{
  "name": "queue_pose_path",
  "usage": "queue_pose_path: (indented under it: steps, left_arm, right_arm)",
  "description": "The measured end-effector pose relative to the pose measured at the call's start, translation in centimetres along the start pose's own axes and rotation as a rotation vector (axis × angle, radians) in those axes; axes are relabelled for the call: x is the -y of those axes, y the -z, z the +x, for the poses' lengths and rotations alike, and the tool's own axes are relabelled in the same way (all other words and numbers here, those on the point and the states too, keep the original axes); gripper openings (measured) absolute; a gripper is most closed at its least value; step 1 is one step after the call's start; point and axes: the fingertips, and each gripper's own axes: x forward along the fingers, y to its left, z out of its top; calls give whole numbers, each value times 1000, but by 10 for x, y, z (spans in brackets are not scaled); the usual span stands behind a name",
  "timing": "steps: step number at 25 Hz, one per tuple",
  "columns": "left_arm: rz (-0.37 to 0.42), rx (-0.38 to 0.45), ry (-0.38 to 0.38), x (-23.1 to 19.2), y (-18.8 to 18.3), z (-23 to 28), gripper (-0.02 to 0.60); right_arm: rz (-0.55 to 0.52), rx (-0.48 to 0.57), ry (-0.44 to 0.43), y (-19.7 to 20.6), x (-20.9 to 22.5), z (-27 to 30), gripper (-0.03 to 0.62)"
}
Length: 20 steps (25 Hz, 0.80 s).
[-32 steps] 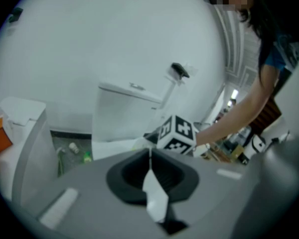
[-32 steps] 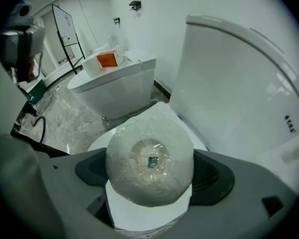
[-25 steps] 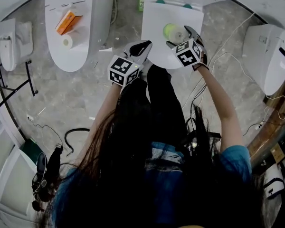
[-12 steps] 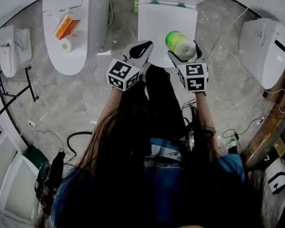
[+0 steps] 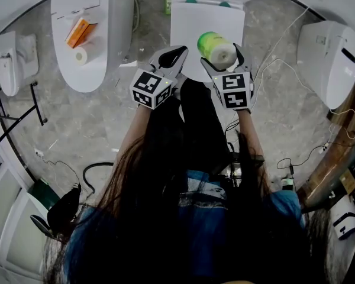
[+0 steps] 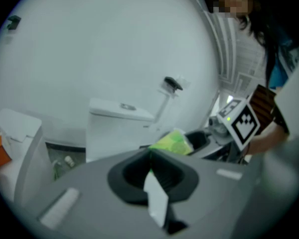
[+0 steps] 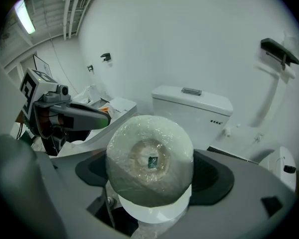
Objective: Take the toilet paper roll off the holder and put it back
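Status from my end: the right tongs (image 7: 152, 185) are clamped on the toilet paper roll (image 7: 149, 158), so it's off the holder (image 7: 279, 51) and up in the air over the closed toilet (image 5: 192, 22). The left tongs (image 6: 149, 166) are squeezed together w/ nothing in them, parked just beside the roll.

What worries me, imo:
- The roll is wrapped in shiny film, so prob slippery. If the grip eases it could squirt out and drop on the lid or floor.
- The film looks like it covers the core hole too. If the holder arm needs to go thru the core, it may snag or just push the roll out of the tongs.
- The holder sits high on the wall, off to the right and well apart from the roll. It's a long reach, so it's easy to come in crooked and bump the arm.

Text/labels: not much tbh. There's small dark print on the tank (image 7: 192, 101), too tiny to read. A lil sticker in the roll's core is unreadable. The orange box (image 5: 83, 28) on the other toilet has blurry print. The marker cubes (image 5: 234, 90) carry b/w squares only.
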Motion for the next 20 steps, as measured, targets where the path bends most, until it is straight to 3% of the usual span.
queue_pose_path:
  steps: [13,16,20]
  left_arm:
    - [-24,1,-22,-12,4,3,0]
    - [-26,-13,-17,-13,10,6,0]
    - [-31,-27,-15,-16,20,8,0]
  right_arm:
    - [-28,-62,6,19,10,29,451]
    - [-74,-104,2,35,18,51,451]
    - [-224,-185,11,57,32,93,451]
